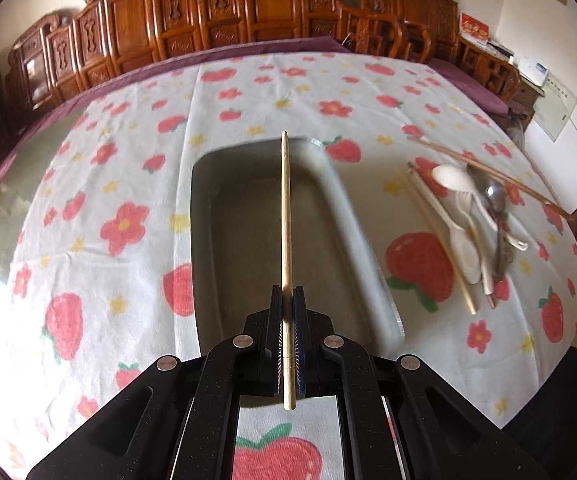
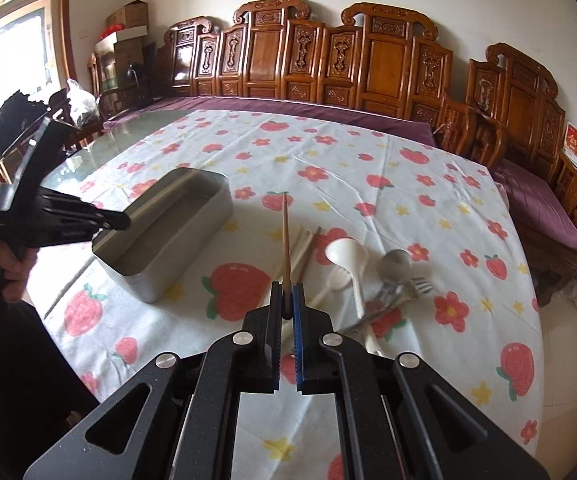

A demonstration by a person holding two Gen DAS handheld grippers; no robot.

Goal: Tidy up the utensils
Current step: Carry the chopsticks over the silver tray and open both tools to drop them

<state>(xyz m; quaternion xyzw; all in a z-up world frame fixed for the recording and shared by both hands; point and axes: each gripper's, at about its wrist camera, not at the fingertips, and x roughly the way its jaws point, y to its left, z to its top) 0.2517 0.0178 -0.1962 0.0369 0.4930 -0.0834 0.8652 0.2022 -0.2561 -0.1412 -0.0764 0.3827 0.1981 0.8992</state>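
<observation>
Gripping pale chopstick in clamped left gripper, pointing 12 o'clock over tin | right gripper clamped on brown chopstick | pile at 2 o'clock, bare cloth beyond.

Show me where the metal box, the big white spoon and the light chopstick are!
metal box (image 2: 192, 216): right wrist view, its outer side wall.
big white spoon (image 2: 346, 254): right wrist view, its bowl.
light chopstick (image 1: 286, 216): left wrist view, mid-shaft, above the fingers.

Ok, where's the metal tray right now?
In the left wrist view the metal tray lies centre frame on the strawberry cloth, left of the utensil pile.
</observation>
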